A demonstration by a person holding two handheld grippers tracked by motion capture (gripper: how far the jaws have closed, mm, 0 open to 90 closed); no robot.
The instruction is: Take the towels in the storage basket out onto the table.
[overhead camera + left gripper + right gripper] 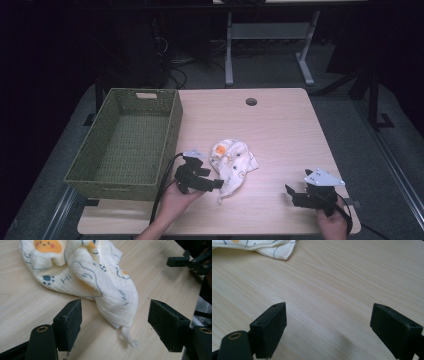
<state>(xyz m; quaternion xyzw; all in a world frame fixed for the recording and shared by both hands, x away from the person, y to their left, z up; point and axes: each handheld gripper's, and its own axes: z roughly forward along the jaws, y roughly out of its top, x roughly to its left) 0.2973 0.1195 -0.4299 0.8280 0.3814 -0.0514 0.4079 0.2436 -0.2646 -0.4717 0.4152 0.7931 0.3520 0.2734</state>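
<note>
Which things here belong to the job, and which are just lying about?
In the job:
cloth
left hand-held gripper, open around the cloth's tip

Lying about:
basket
right hand-held gripper, open over bare table

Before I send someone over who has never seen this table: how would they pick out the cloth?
On the pale wooden table, look just right of the green woven basket. The cloth lies crumpled near the middle, with the open left gripper at its near tip. It is the table's one soft thing: cream, with orange and blue prints.
</note>
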